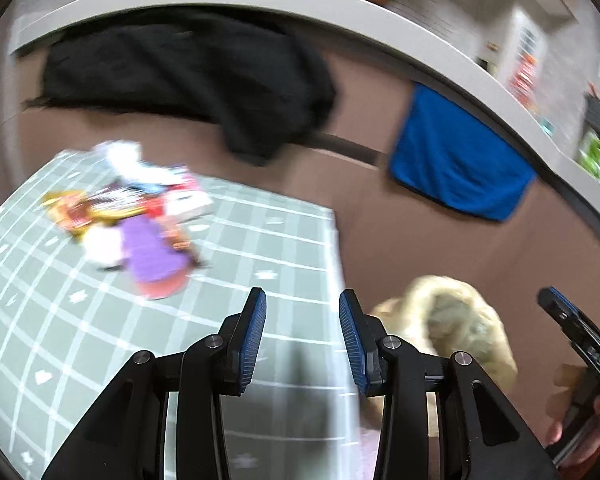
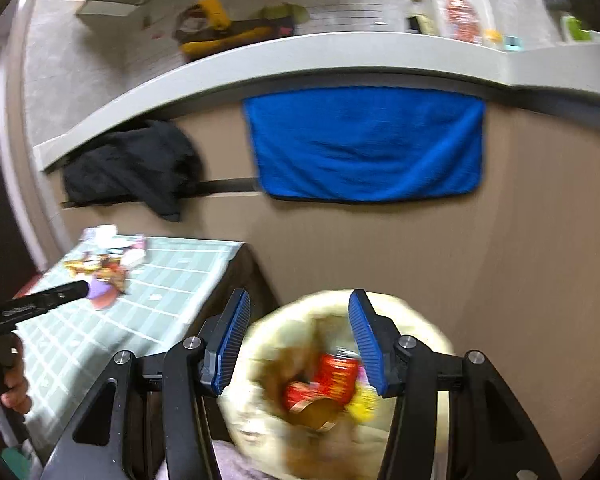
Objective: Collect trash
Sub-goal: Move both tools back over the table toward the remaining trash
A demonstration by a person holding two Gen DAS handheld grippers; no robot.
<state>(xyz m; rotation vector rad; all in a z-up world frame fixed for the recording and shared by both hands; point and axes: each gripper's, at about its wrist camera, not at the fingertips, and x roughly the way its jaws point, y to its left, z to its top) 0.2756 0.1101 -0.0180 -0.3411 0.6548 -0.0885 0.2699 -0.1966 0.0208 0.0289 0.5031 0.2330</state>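
Observation:
A pile of colourful wrappers and packets lies on the far left of a green checked tablecloth; it also shows in the right wrist view. My left gripper is open and empty above the table's right edge. My right gripper is open above a bin lined with a pale bag. A red can and a yellow scrap lie inside the bin. The bin also shows at the lower right in the left wrist view.
A brown counter front stands behind, with a blue towel and a black garment hanging from its grey top edge. The right gripper shows at the right edge of the left wrist view.

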